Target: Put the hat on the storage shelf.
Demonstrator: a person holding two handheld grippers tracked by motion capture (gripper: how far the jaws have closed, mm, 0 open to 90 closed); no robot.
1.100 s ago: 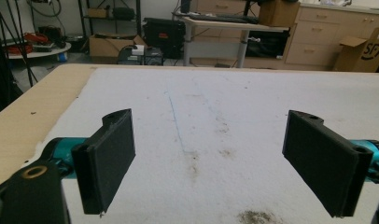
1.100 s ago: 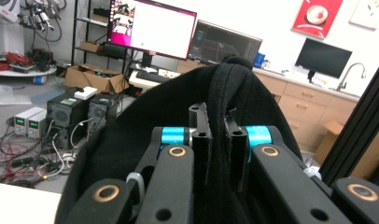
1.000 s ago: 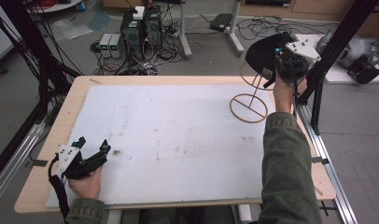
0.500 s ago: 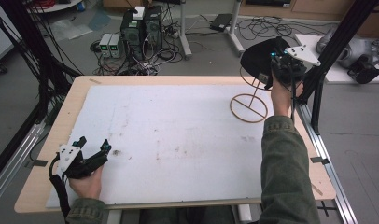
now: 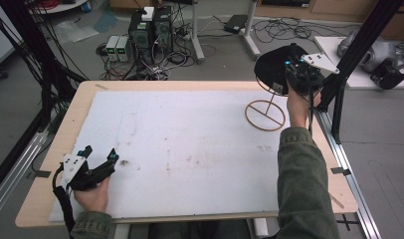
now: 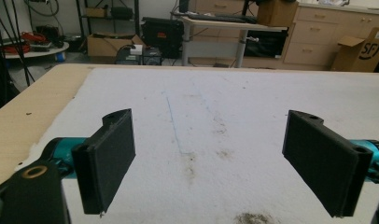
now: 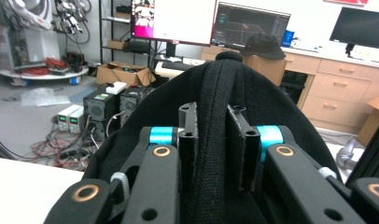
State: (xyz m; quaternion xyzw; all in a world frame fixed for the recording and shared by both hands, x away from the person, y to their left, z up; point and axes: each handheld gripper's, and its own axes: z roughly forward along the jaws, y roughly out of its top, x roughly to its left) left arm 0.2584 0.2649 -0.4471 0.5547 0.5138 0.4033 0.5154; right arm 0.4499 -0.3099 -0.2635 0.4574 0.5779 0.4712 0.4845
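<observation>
Left gripper [image 5: 103, 163] parked low at the near left corner, hand [image 5: 93, 195] wrapped round it, jaws spread wide with nothing between. Right gripper [image 5: 289, 74] held up high at the far right, forearm [image 5: 302, 174] stretched forward, jaws pinched tight on black cap [image 7: 215, 88] fabric.

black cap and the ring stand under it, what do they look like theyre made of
The black cap looks like soft matte fabric: a woven texture, a raised seam and a top button show where the right gripper pinches it. The ring stand looks like thin, light-brown wood or bamboo, though coated wire is possible.
</observation>
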